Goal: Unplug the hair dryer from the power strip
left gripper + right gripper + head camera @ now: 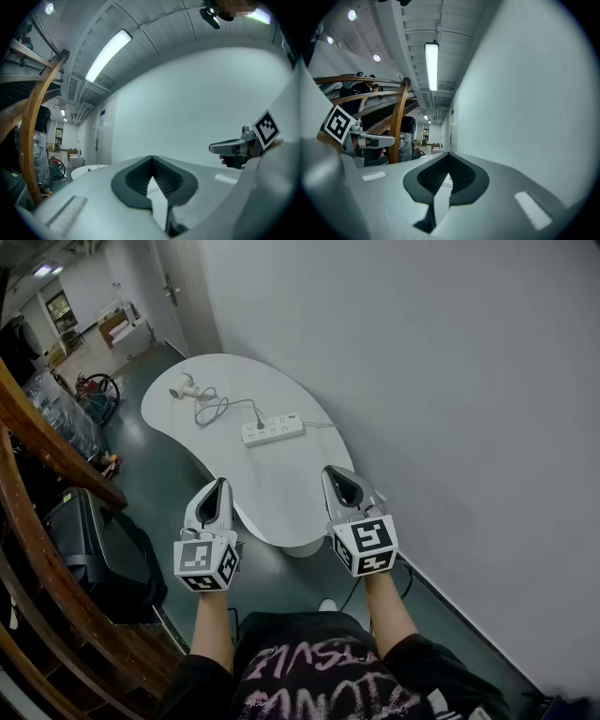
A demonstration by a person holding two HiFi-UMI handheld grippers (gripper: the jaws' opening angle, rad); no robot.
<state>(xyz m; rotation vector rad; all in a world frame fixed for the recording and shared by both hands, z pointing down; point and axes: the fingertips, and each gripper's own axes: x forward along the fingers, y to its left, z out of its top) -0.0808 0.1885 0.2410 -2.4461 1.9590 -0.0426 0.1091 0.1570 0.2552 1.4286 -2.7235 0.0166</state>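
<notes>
A white hair dryer (184, 387) lies at the far left end of the white curved table (281, 493). Its grey cable (221, 407) loops across to a plug (261, 424) seated in the white power strip (273, 429) at mid-table. Both grippers hover level over the table's near end, well short of the strip. My left gripper (221, 488) (151, 161) is shut with nothing in it. My right gripper (340, 480) (449, 157) is shut and empty too. Each shows from the side in the other's view, the right gripper (234, 147) and the left gripper (370, 139).
A bare grey wall (450, 381) runs close along the table's right side. The strip's own lead (323, 424) trails off towards that wall. A curved wooden railing (37, 437) and a black case (94, 540) stand at the left. Dark green floor (178, 474) lies between.
</notes>
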